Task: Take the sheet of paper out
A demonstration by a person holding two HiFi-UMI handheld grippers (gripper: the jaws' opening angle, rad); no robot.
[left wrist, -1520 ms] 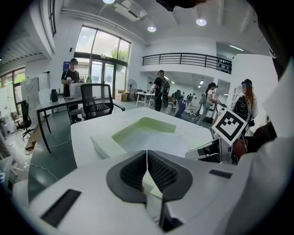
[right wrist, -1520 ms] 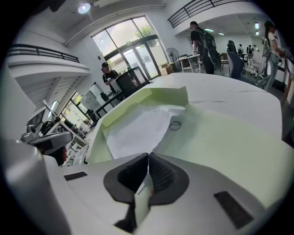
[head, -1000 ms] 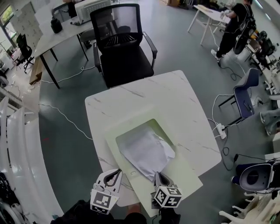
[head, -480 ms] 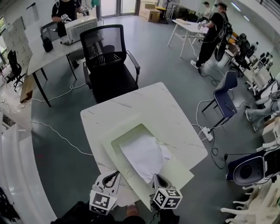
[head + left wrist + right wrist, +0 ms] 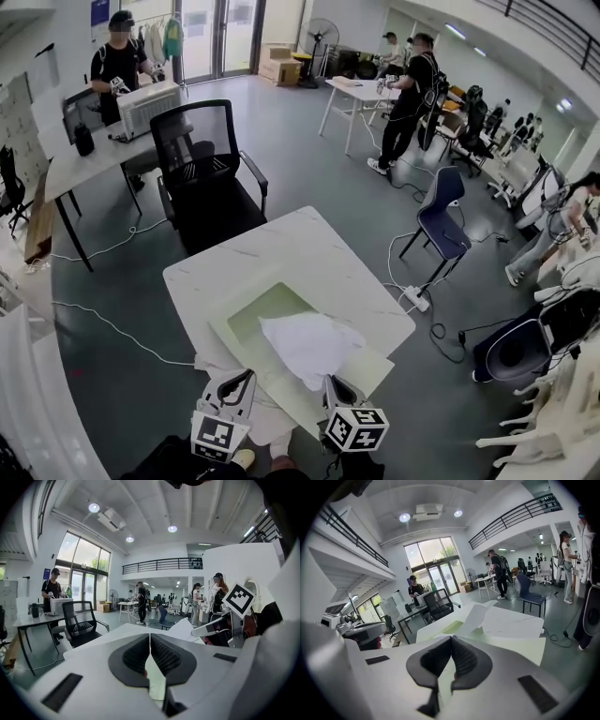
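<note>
Head view: the sheet of paper (image 5: 309, 345) lies crumpled on/in a pale-green folder (image 5: 375, 370) on the white marble table (image 5: 309, 246). The paper sits directly ahead of both tools. Its long axis runs away from the operator and narrows to a point at the R gripper (image 5: 331, 381), so R is the nearer hand. The L gripper (image 5: 247, 374) is at the folder's near-left edge. Judgement: extraction dir. is back along that axis, toward the operator, w/ L anchoring the folder. Left gripper view: the L gripper (image 5: 150, 637) has its jaws together, w/ a thin pale-green edge running into the seam. This is read as clamped on the folder. A raised fold of the paper shows ahead-right, beside the R tool's body. Right gripper view: the R gripper (image 5: 452, 639) also has its jaws together. The white sheet spreads ahead w/ one fold standing up and pale-green folder under it. The grip is read as on the paper's near corner, since the head view has that corner ending at the tips. Not resolved: the pads cover the pinch line in both gripper views, so paper-only vs paper plus a folder leaf can't be confirmed. How much paper sits under a folder leaf is unclear. Both hands are cut off at the bottom of the head view.
</note>
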